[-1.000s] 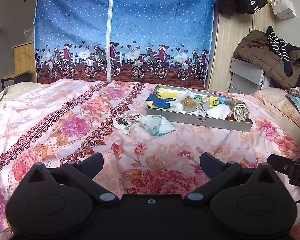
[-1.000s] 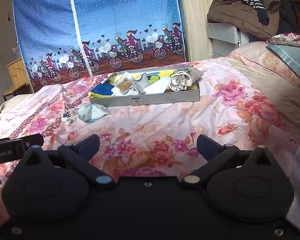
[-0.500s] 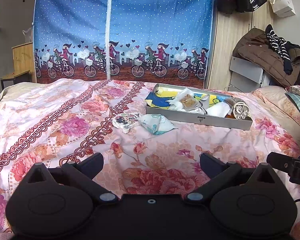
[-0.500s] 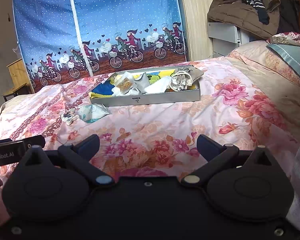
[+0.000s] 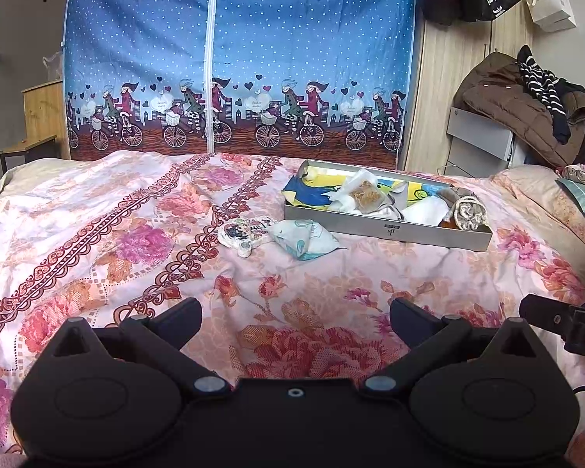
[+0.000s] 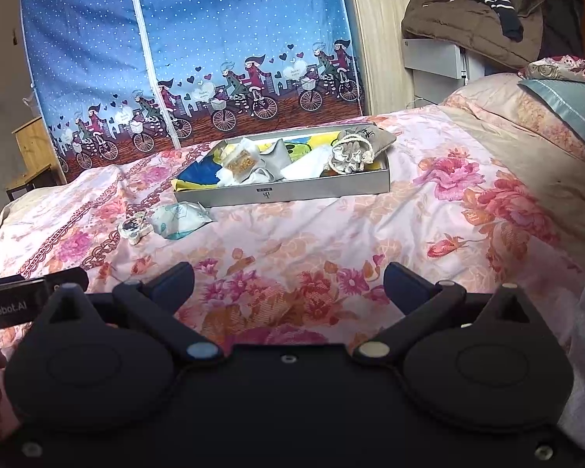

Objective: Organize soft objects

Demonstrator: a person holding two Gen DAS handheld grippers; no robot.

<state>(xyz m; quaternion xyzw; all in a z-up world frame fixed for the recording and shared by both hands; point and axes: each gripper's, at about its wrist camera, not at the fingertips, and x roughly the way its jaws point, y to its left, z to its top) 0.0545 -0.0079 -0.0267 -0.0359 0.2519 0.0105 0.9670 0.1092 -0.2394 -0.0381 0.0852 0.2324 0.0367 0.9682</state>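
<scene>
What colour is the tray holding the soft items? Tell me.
Silver-grey tray, clearest in the right wrist view.

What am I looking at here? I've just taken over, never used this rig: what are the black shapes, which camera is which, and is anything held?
Each picture comes from a camera on a handheld gripper, looking along its two black fingers. One view shows the left gripper, the other the right gripper. Both are open and hold nothing, above a floral bedspread. Ahead lies a grey tray with soft pouches in it. Beside it on the bedspread lie two loose items: a pale blue pouch and a small cartoon-print pouch.
</scene>
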